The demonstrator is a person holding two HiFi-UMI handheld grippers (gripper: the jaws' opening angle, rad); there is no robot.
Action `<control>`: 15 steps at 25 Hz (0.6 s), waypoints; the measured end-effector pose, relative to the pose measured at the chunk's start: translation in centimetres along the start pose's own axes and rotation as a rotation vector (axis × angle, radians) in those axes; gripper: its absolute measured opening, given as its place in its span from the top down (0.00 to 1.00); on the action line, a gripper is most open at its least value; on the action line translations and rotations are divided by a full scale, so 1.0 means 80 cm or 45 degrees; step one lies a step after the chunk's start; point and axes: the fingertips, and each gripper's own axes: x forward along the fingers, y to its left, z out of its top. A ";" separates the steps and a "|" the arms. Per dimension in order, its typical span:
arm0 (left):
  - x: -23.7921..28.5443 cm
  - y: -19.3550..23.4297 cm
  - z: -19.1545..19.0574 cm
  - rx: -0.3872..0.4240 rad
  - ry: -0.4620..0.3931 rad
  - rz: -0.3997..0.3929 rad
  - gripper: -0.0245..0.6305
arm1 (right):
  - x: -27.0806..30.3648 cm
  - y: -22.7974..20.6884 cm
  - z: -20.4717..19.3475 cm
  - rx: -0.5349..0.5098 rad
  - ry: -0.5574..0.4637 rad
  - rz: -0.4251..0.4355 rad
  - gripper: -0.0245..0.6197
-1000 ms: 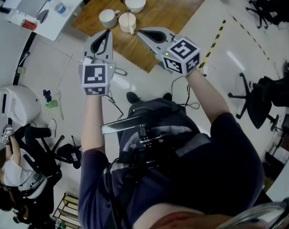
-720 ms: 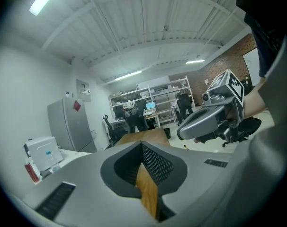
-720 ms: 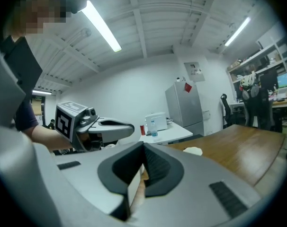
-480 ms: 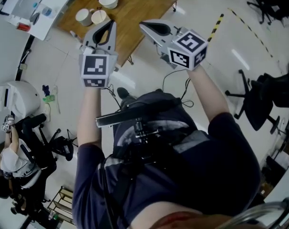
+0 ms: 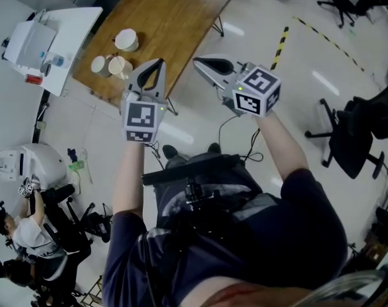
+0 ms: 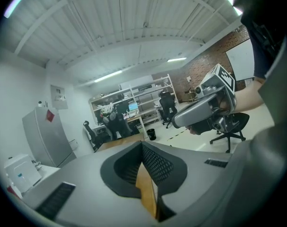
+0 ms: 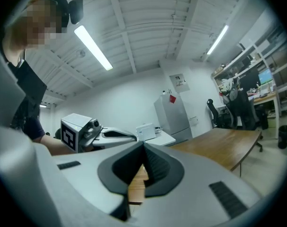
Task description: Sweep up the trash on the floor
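Both grippers now stand past the near edge of the wooden table (image 5: 175, 18), and the three cups (image 5: 120, 66) lie to the left of the left gripper (image 5: 157, 64) instead of ahead of it as a second ago. Left gripper jaws are pressed fully together with nothing between them, as the left gripper view (image 6: 142, 148) confirms. The right gripper (image 5: 200, 62) is likewise fully closed and empty in its own view (image 7: 143, 148). Each gripper view shows the other gripper alongside, level and apart from it. The floor (image 5: 296, 107) is pale and largely hidden by the person's torso and arms in the head view. A small green item (image 5: 77, 165) lies on it near a white machine (image 5: 21, 162) at the left, too small to identify. An office chair (image 5: 347, 139) is cut off at the right edge. A second person (image 5: 27, 229) is partly cropped at the lower left.
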 end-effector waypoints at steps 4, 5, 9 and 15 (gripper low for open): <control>0.026 -0.018 0.015 0.036 -0.010 -0.064 0.96 | -0.019 -0.017 0.011 -0.005 -0.011 -0.010 0.95; 0.032 -0.020 0.018 0.041 -0.013 -0.081 0.96 | -0.021 -0.019 0.012 -0.009 -0.008 -0.010 0.95; 0.060 -0.013 0.030 0.013 -0.055 -0.126 0.96 | -0.024 -0.032 0.018 -0.048 0.028 -0.035 0.95; 0.090 0.005 0.049 -0.037 -0.148 -0.175 0.96 | -0.023 -0.055 0.037 -0.102 0.085 -0.142 0.95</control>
